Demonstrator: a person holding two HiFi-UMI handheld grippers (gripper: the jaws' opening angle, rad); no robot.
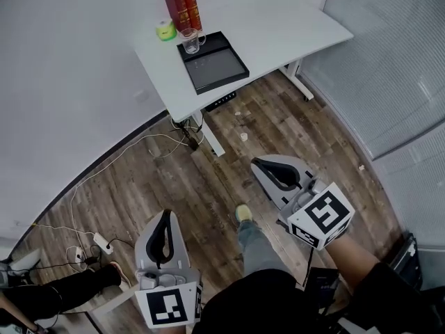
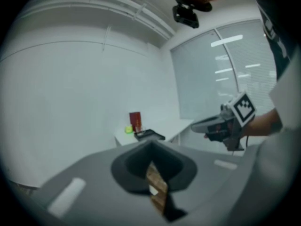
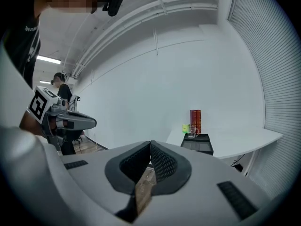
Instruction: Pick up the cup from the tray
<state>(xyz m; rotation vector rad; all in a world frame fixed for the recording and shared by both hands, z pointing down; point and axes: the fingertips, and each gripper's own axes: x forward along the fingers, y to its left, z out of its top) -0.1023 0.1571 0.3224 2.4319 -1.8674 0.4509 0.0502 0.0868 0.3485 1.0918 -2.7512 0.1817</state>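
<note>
A clear glass cup (image 1: 191,40) with a handle stands in the far corner of a black tray (image 1: 214,63) on a white table (image 1: 278,37). The right gripper view shows the cup (image 3: 192,133) and the tray (image 3: 198,146) small and far off. My left gripper (image 1: 165,216) is held over the wooden floor, well short of the table, jaws together and empty. My right gripper (image 1: 261,164) is a little nearer the table, also shut and empty. In each gripper's own view, the left gripper (image 2: 150,145) and the right gripper (image 3: 150,144) show tips that meet.
Two red books (image 1: 182,7) and a green object (image 1: 165,30) stand beside the tray. Cables and a power strip (image 1: 101,242) lie on the floor at left, near another person's legs (image 1: 42,294). A blinds-covered glass wall (image 1: 389,61) runs along the right.
</note>
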